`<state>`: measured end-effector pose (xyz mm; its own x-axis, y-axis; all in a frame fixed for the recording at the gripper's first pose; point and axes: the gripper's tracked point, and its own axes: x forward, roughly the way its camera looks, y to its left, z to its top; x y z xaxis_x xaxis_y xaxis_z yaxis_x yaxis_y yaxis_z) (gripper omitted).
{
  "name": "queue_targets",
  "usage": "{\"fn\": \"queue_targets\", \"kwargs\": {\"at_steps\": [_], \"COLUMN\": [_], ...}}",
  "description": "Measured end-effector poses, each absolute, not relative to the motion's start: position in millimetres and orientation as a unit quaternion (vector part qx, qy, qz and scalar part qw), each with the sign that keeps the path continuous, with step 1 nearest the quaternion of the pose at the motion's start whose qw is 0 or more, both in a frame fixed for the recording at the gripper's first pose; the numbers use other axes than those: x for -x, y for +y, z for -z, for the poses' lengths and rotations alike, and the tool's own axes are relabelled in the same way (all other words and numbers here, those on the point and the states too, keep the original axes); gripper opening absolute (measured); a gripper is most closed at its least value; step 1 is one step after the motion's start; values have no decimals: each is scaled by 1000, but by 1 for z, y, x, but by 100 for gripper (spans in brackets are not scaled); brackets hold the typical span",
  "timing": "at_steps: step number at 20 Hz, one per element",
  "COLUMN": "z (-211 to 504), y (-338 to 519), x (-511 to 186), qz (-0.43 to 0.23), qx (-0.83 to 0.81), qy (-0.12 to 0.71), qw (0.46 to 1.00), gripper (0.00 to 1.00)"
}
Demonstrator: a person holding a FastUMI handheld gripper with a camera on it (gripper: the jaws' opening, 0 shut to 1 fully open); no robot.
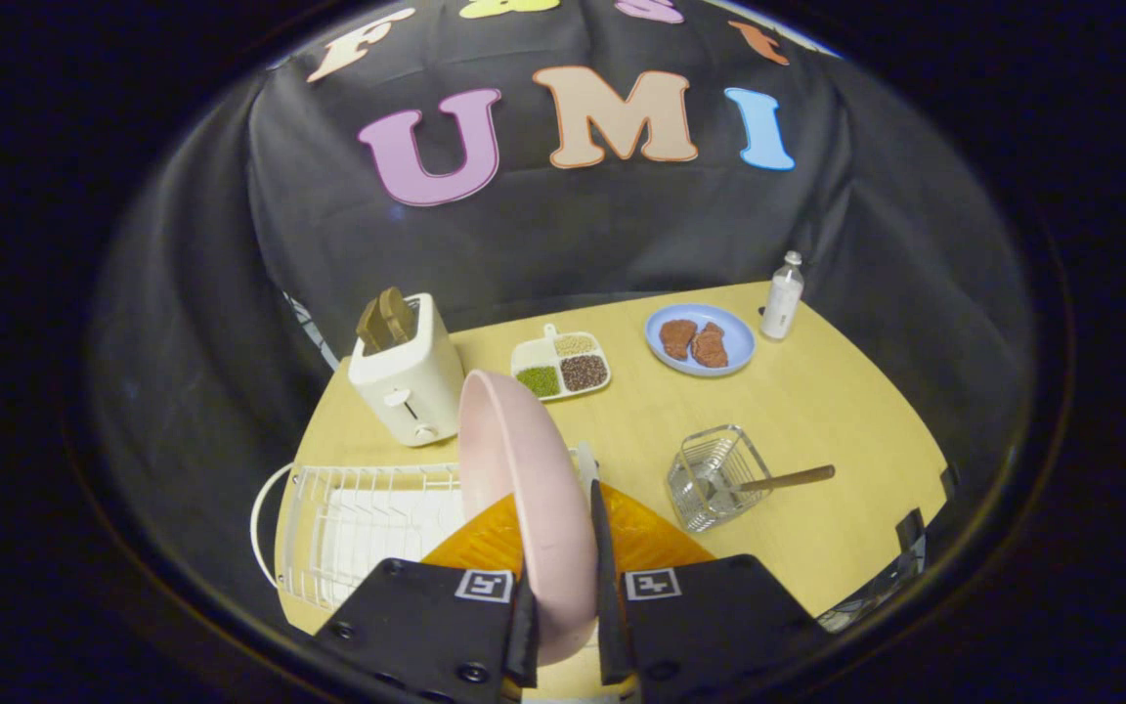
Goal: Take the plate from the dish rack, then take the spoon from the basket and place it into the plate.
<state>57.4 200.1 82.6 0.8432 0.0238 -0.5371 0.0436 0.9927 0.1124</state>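
A pink plate (pixel 524 479) stands on edge between my fingers, and my gripper (pixel 563 596) is shut on its rim. It hangs lifted above the right end of the white wire dish rack (pixel 348 518). To the right of the fingers a small wire basket (pixel 714 476) sits on the yellow table (pixel 817 411). A wooden-handled spoon (pixel 788 479) leans out of the basket, its handle pointing right.
A white toaster (pixel 407 376) with bread stands behind the rack. Beyond the plate lie a divided tray of grains (pixel 561 365), a blue plate with two brown patties (pixel 700 339) and a small bottle (pixel 782 296). An orange mat (pixel 641 538) lies under my fingers.
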Motion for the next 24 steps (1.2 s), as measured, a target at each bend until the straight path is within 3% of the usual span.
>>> {"fn": "queue_targets", "kwargs": {"at_steps": [10, 24], "z": [-118, 54], "y": [85, -18], "x": [7, 63], "qz": [111, 234], "qx": [-160, -349], "qy": [192, 258], "qw": [962, 870], "gripper": [27, 28]}}
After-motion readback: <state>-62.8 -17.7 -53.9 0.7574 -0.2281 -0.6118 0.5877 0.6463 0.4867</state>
